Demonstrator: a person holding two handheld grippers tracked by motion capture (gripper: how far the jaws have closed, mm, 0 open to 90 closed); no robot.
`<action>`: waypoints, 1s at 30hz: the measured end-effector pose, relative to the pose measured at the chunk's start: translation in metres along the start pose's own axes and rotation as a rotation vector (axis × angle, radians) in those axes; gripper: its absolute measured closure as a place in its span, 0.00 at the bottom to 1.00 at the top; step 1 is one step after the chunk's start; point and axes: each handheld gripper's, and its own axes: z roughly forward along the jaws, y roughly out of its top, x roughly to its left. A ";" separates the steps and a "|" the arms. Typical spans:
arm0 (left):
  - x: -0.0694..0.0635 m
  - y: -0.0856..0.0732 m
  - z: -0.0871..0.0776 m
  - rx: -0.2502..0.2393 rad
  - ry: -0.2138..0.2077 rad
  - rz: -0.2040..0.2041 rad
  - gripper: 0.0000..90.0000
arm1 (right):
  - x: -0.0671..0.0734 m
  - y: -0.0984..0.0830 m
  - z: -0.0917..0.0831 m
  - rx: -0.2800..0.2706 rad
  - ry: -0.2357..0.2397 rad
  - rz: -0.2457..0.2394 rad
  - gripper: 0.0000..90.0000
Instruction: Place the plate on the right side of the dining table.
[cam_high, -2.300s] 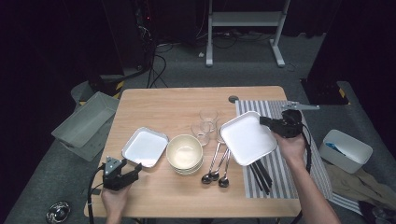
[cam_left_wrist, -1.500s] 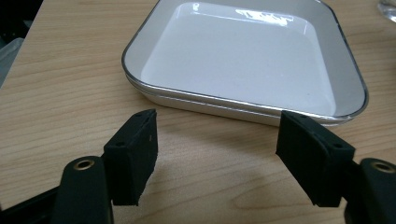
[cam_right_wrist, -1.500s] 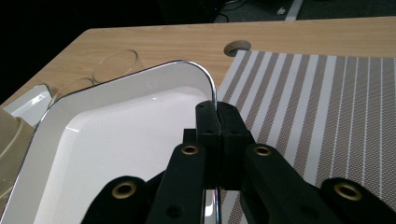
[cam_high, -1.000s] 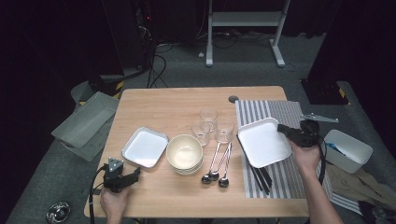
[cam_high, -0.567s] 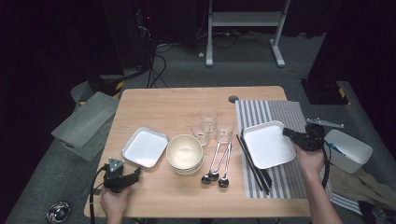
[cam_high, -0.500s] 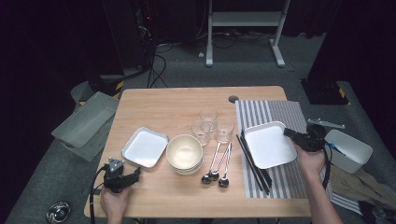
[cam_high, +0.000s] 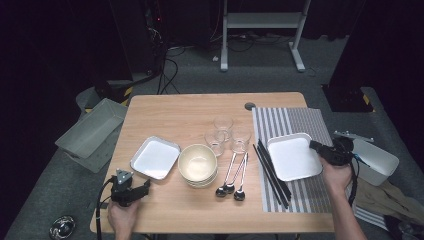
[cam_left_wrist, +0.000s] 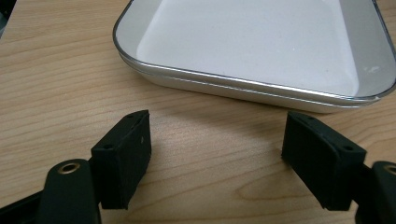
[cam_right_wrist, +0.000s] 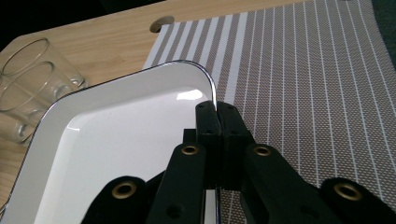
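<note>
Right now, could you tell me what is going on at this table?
A person is laying a place setting with a tool in each hand. The right tool is shut on the rim of a white square plate, holding it at the striped placemat, beside black chopsticks. The left tool rests open on the wooden table, just short of a second white plate. A bowl, three glasses and spoons sit in the middle.

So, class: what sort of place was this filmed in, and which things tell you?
Probably a studio or lab staged for table-setting, not a home: dark surroundings, loose cables on the grey floor, a metal stand behind the wooden table laid with tableware.
</note>
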 end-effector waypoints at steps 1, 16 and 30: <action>0.000 0.000 0.000 0.000 0.000 0.000 0.27 | -0.001 0.000 0.000 0.001 -0.005 0.002 0.99; 0.000 0.000 0.000 0.000 0.001 0.001 0.27 | -0.020 -0.010 0.002 0.009 -0.073 0.054 0.99; 0.000 0.000 0.000 0.000 0.001 0.001 0.27 | -0.035 -0.027 0.014 0.031 -0.121 0.097 0.99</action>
